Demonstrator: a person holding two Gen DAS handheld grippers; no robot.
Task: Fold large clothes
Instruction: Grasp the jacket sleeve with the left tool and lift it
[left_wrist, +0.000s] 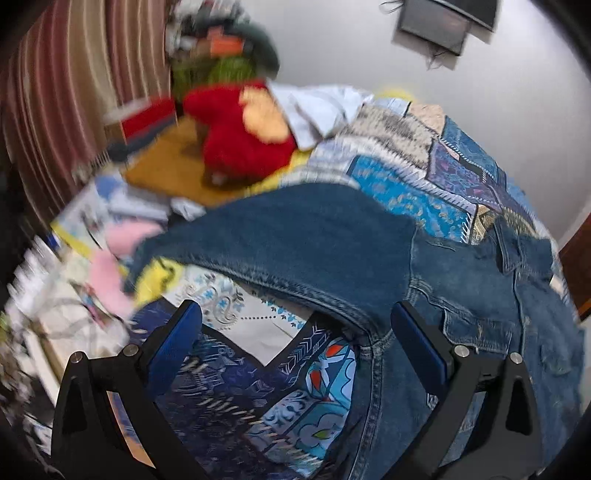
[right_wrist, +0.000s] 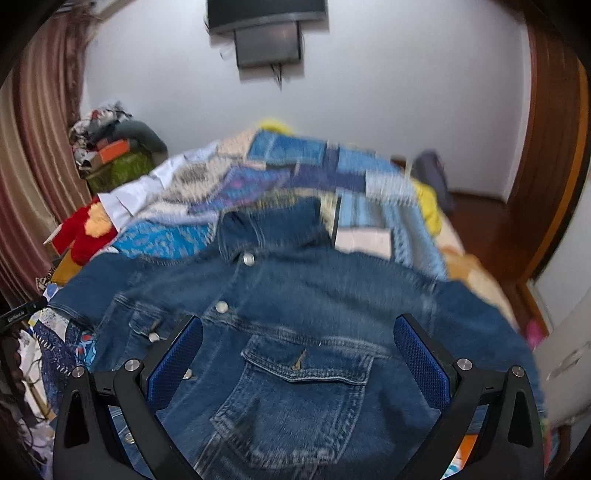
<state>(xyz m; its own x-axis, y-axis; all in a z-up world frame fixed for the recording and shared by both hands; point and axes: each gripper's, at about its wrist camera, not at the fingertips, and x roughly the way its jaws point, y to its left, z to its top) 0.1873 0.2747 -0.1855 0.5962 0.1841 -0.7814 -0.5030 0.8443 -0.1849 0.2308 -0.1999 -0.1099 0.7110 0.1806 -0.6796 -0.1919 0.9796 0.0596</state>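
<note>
Two grippers hang over a denim jacket (right_wrist: 303, 295) spread front-up on a patchwork bedspread (left_wrist: 406, 184). Left gripper (left_wrist: 295, 332) is released, jaws wide apart, over the bedspread beside the jacket's sleeve (left_wrist: 280, 236), with its one finger above the denim. Right gripper (right_wrist: 299, 347) is likewise spread wide above the chest pocket (right_wrist: 295, 398), grasping nothing. Beyond the bed's far-left edge sits a red plush toy (left_wrist: 236, 144), near a striped curtain (left_wrist: 55, 92).

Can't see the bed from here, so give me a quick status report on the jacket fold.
Left gripper open, right gripper open, both empty. Denim jacket spread front-up on patchwork bedspread, sleeve out sideways, not yet folded. Nothing on the jacket.
</note>
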